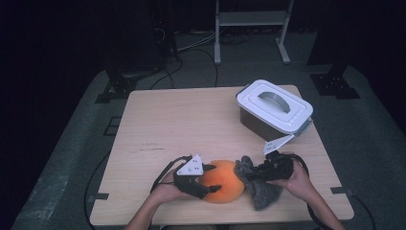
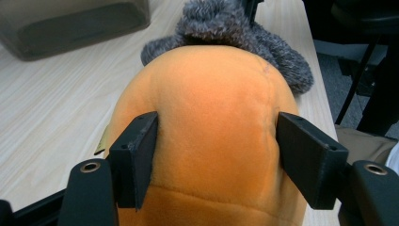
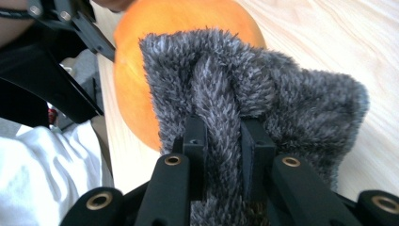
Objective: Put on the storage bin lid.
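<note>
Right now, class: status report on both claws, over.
Left claw clamps orange plush. Right claw pinches grey furry cloth. Lidded box stands clear.

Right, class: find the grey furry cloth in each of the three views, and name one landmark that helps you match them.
High view: grey furry cloth near the front edge, right of the orange plush, pinched by the right gripper.
Left gripper view: top centre, behind the plush, grey furry cloth.
Right gripper view: centre, pinched between the jaws, grey furry cloth.
Shared landmark: the orange plush.
</note>
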Demonstrator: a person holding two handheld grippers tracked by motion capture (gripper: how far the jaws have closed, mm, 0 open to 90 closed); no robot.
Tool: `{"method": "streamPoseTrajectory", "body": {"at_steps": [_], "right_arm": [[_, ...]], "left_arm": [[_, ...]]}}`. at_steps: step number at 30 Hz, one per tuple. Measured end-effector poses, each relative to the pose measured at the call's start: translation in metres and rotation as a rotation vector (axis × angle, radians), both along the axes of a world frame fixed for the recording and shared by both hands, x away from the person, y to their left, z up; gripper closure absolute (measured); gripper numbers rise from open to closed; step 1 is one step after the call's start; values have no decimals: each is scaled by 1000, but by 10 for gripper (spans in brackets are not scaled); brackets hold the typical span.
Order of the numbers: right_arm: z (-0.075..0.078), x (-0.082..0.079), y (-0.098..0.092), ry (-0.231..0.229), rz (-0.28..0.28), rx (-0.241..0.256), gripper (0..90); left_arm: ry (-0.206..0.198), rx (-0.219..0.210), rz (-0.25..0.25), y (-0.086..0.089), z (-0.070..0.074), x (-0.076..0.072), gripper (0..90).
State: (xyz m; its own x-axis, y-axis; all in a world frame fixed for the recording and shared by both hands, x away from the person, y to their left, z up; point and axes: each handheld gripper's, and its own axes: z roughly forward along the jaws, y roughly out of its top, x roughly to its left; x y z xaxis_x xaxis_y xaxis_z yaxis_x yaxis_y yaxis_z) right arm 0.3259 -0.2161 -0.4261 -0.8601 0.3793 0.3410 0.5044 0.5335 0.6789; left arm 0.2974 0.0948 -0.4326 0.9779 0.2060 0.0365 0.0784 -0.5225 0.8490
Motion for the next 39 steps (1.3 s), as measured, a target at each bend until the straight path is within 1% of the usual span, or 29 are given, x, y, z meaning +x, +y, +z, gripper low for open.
{"method": "streamPoseTrajectory", "body": {"at_steps": [2, 4, 7, 9, 11, 12, 13, 14, 15, 16, 17, 18, 19, 20, 22, 23, 24, 25, 26, 27, 28, 29, 31, 32, 33, 35, 37, 38, 39], "right_arm": [[3, -1, -4, -6, -7, 6, 747], [15, 0, -2, -30, -6, 43, 747], [29, 1, 12, -64, 21, 61, 746], [31, 1, 18, -70, 33, 58, 746], [27, 0, 32, -85, 63, 1, 743], [27, 0, 32, -85, 63, 1, 743], [25, -3, 33, -95, 65, -4, 744], [25, -3, 33, -95, 65, -4, 744], [24, -4, 32, -95, 64, -8, 743], [22, -5, 30, -93, 67, -11, 743], [19, -6, 27, -73, 70, 0, 743], [19, -6, 27, -73, 70, 0, 743], [16, -8, 23, -68, 69, 3, 743], [15, -8, 21, -65, 66, 6, 743], [14, -8, 20, -62, 56, 7, 743], [12, -8, 18, -62, 51, 12, 743], [9, -8, 15, -56, 35, 25, 743], [8, -8, 13, -53, 30, 31, 744], [8, -8, 13, -53, 30, 31, 744], [10, -8, 10, -57, 24, 39, 747], [10, -8, 10, -57, 24, 39, 747], [12, -8, 9, -60, 22, 37, 748], [19, -6, 8, -79, 15, 30, 749], [28, -5, 9, -111, 2, 9, 749], [31, -4, 10, -121, 1, 10, 749], [40, -3, 14, -134, 15, 39, 750], [45, -3, 18, -144, 22, 43, 749], [48, -3, 24, -153, 37, 38, 749], [47, -3, 33, -163, 54, 6, 746]], "left_arm": [[-3, 1, -2, -3, 1, -2, 315], [-15, 9, -24, -8, 3, -5, 315], [-27, 20, -34, -11, 5, -8, 311], [-24, 21, -36, -10, 6, -8, 310], [-18, 14, -34, -6, 11, -7, 261], [-18, 14, -34, -6, 11, -7, 215], [3, -6, -3, -4, 17, -5, 163], [3, -6, -3, -4, 17, -5, 123], [-2, -5, 12, -3, 19, -3, 123], [-4, 5, 20, -3, 19, -1, 95], [3, 12, 25, -4, 18, 1, 78], [18, 21, 26, -5, 16, 2, 78], [50, 54, 11, -10, 8, 5, 78], [32, 56, 11, -12, 5, 4, 79], [26, 64, 10, -14, 3, 3, 94], [-1, 73, 17, -16, 3, 2, 149], [-42, 82, 13, -17, 4, -1, 263], [-70, 82, 8, -18, 5, -2, 303], [-70, 82, 8, -18, 5, -2, 336], [-102, 72, 12, -18, 7, -4, 367], [-102, 72, 12, -18, 7, -4, 381], [-121, 62, 18, -18, 9, -4, 381], [-136, 51, 26, -18, 14, -3, 395], [-164, 57, 34, -19, 16, -3, 395], [-208, 61, 38, -20, 18, -3, 394], [-210, 61, 30, -22, 17, -3, 388], [-206, 60, 27, -24, 16, -4, 379], [-200, 55, 27, -24, 16, -4, 357], [-175, 63, 26, -23, 17, -3, 293]]}}
